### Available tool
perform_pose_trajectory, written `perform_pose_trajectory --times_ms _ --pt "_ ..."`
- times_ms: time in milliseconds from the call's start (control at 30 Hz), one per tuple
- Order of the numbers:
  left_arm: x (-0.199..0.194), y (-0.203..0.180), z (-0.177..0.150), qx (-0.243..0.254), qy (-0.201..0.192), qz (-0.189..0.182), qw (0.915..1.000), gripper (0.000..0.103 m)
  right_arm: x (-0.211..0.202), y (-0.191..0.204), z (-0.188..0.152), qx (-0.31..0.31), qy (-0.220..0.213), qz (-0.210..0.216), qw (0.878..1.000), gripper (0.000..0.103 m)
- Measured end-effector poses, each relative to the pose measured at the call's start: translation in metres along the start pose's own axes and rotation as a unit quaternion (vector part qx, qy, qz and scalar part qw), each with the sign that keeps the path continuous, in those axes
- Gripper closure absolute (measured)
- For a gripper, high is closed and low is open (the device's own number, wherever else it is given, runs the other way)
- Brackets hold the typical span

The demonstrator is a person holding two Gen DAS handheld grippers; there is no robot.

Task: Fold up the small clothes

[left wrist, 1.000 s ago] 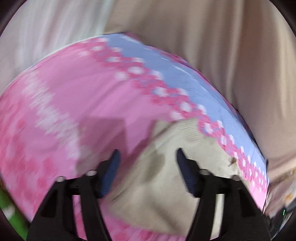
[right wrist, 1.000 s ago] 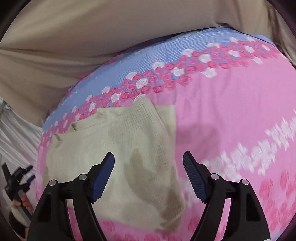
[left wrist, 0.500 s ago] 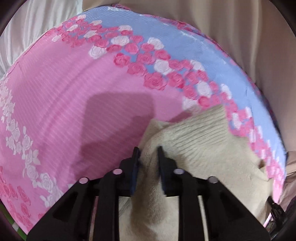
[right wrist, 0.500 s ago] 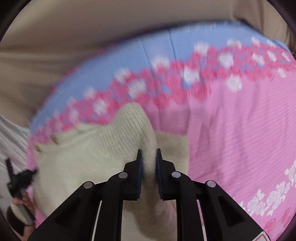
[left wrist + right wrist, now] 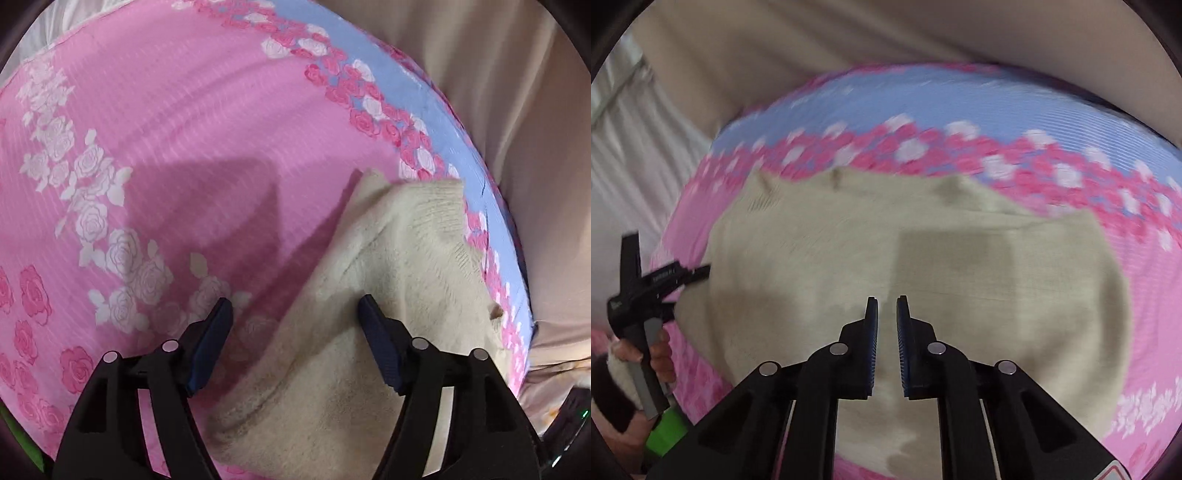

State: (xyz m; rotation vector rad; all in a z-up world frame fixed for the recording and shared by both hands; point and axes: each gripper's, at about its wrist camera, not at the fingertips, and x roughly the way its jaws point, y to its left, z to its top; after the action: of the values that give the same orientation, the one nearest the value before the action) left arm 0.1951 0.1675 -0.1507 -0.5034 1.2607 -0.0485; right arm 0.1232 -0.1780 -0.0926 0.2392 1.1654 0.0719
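Cream knit is filling the lower right of your left wrist view: the small sweater (image 5: 388, 302) is lying on the pink rose-print bedsheet (image 5: 166, 129), close to the sheet's blue border band (image 5: 436, 122). Its ribbed edge is bunching up toward that band, and a soft ridge is running diagonally down the cloth toward the camera.

Your left gripper (image 5: 295, 325) is hanging just above the sweater's left edge with its jaws spread wide. One blue pad is sitting over bare pink sheet, the other over the knit, and neither is holding anything.

From the right wrist view, which is blurring with motion, the sweater (image 5: 849, 243) is spreading broad and fairly flat across the bed. Your right gripper (image 5: 886, 328) is hovering over its near part with its fingers (image 5: 872, 343) drawn almost together, only a narrow slot showing between them. No cloth is showing in that slot.

At the left rim of that view, your left hand (image 5: 659, 354) is gripping the other tool's handle beside the sweater's far-left edge. Beige curtain (image 5: 849, 48) is hanging behind the bed.
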Motion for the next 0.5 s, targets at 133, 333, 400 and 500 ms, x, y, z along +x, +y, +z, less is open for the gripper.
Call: perform_pose_trajectory --times_ms 133,333,400,500 --pt "0.002 -0.003 0.000 0.017 0.014 -0.020 0.9996 0.073 0.042 0.019 0.019 -0.038 0.068 -0.041 0.996 0.094" --pt "-0.011 -0.003 0.001 -0.024 0.040 -0.112 0.9926 0.091 0.075 0.024 0.034 -0.046 0.127 -0.060 0.989 0.095" --pt "-0.024 -0.013 -0.002 -0.017 0.038 -0.144 0.9887 0.091 0.081 0.028 0.037 -0.052 0.134 -0.061 0.988 0.095" --pt "-0.048 -0.041 -0.007 -0.009 0.042 -0.213 0.9761 0.092 0.086 0.028 0.042 -0.050 0.138 -0.054 0.988 0.095"
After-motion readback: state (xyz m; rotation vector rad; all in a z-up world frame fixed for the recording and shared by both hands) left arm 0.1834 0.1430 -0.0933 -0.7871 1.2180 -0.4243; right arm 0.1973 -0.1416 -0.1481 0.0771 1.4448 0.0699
